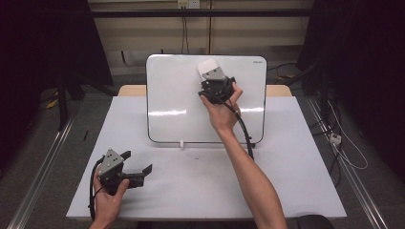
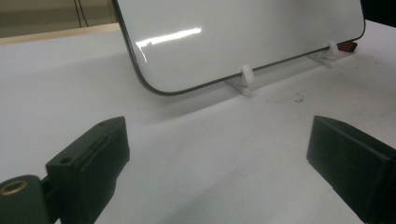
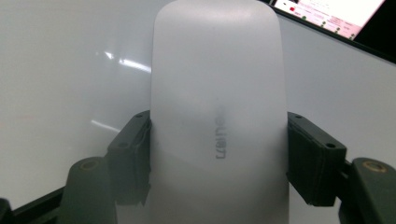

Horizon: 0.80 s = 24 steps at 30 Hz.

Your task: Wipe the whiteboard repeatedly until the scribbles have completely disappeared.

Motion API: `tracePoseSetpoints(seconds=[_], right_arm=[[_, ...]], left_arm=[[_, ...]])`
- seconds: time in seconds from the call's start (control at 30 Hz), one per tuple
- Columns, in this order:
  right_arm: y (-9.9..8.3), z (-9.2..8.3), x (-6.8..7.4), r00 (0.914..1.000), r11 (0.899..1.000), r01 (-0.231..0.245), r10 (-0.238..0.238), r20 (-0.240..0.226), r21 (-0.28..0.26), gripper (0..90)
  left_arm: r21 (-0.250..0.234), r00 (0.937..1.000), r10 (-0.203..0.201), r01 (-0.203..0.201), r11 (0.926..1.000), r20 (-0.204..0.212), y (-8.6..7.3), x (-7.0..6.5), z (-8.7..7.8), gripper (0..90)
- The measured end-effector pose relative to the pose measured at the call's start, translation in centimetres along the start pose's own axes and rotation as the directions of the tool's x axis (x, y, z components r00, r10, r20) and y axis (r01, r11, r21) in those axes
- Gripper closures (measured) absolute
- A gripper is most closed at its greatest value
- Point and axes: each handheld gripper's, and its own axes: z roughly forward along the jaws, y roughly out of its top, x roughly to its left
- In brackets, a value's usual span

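Note:
A white whiteboard (image 1: 181,100) leans upright on small white clips near the back of the table (image 1: 296,191). My right gripper (image 1: 213,80) is raised against its upper right part, shut on a white eraser (image 1: 208,67). In the right gripper view the eraser (image 3: 217,107) sits between both black pads (image 3: 133,158), its flat side toward the board (image 3: 60,70). My left gripper (image 1: 138,164) rests low at the table's front left, jaws open with nothing between them. In the left gripper view the pads (image 2: 93,163) stand wide apart, facing the board's lower edge (image 2: 196,88).
Two white clips (image 2: 246,77) hold the board's bottom edge. A small dark speck (image 2: 299,97) lies on the table in front of it. A black cable (image 1: 246,133) trails from the right gripper down along the forearm. Dark stands and cables flank the table.

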Motion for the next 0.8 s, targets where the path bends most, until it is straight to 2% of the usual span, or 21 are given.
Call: tracePoseSetpoints(seconds=[0.17, 0.27, 0.33, 0.43, 0.63, 0.8], right_arm=[[-1.6, -0.7, -3.6, 0.9970, 0.998, -0.067, 0.066, 0.041, 0.011, 31.8], [-2.0, -1.0, -4.2, 0.9960, 0.997, -0.080, 0.080, 0.040, 0.008, 31.8], [-1.9, -1.0, -3.8, 0.9951, 0.996, -0.085, 0.085, 0.051, 0.008, 31.8], [-1.8, -0.8, -3.0, 0.9949, 0.996, -0.091, 0.091, 0.043, 0.005, 31.8], [-0.4, -0.2, 0.1, 0.9992, 0.999, -0.041, 0.041, -0.003, -0.019, 31.7], [1.3, 0.6, 3.1, 0.9995, 0.999, 0.010, -0.011, -0.029, -0.041, 31.7]], left_arm=[[0.002, 1.0000, 0.003, -0.003, 1.0000, -0.005, 0.0, 0.1, 0.0, 5.7], [0.003, 1.0000, 0.003, -0.003, 1.0000, -0.007, 0.0, 0.2, 0.0, 5.7], [0.004, 1.0000, 0.003, -0.003, 1.0000, -0.007, 0.1, 0.2, 0.1, 5.7], [0.003, 1.0000, 0.001, -0.001, 1.0000, -0.007, 0.1, 0.1, 0.1, 5.7], [0.002, 1.0000, 0.005, -0.005, 1.0000, 0.001, 0.1, 0.1, 0.2, 5.7], [-0.003, 1.0000, -0.001, 0.001, 1.0000, -0.001, 0.1, 0.2, 0.0, 5.7]])
